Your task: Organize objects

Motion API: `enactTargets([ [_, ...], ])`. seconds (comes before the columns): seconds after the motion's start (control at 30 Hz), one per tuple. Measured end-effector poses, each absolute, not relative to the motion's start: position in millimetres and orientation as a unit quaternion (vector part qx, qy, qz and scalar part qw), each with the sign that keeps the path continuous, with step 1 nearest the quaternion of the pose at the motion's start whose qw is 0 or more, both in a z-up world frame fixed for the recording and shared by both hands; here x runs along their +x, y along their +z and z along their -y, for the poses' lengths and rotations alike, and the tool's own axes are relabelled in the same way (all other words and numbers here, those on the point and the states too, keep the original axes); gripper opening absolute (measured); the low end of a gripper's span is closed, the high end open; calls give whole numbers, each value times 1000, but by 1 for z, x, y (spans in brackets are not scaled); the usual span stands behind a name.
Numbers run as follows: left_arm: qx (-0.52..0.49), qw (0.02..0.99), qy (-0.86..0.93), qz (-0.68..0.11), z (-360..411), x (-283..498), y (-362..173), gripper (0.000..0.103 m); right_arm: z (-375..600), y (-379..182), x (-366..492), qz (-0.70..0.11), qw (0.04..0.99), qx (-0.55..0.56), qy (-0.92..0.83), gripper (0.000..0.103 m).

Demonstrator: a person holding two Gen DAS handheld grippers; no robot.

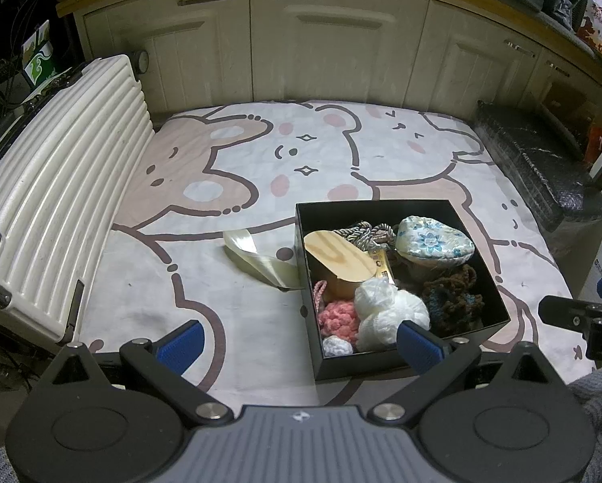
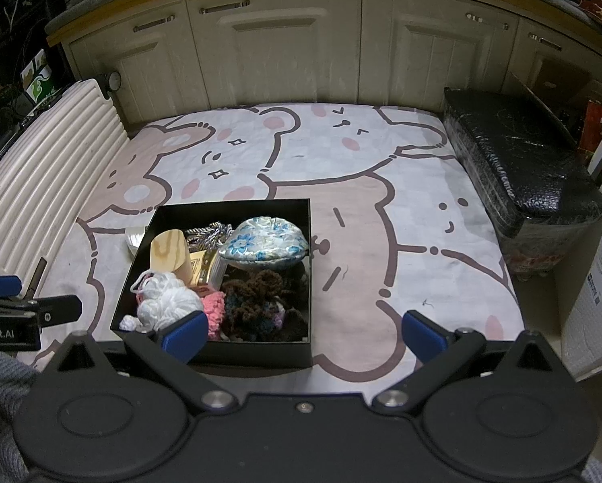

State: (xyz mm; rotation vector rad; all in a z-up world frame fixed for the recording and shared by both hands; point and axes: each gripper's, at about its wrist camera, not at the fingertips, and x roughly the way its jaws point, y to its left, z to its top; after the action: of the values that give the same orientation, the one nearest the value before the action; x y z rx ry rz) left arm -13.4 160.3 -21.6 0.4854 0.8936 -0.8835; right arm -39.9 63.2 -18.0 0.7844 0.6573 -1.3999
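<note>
Left wrist view: left gripper spread, empty; its blue finger hides the open black box's near corner; right gripper likewise spread, empty.

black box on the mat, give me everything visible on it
The black box is square, open-topped and lidless, with thin matte walls that look like card. It sits flat on the bear-print mat, nearly full: a wooden piece, a floral blue pouch, white yarn, pink yarn and brown crochet. A cream ribbon lies at its left wall. Neither gripper touches it.
</note>
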Motion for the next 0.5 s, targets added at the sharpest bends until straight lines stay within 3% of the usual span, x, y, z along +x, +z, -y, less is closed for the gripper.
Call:
enactTargets([
  [0.5, 228, 780, -411, -413, -160, -13, -21, 101, -62, -17, -41, -289, 647, 345, -615, 103],
])
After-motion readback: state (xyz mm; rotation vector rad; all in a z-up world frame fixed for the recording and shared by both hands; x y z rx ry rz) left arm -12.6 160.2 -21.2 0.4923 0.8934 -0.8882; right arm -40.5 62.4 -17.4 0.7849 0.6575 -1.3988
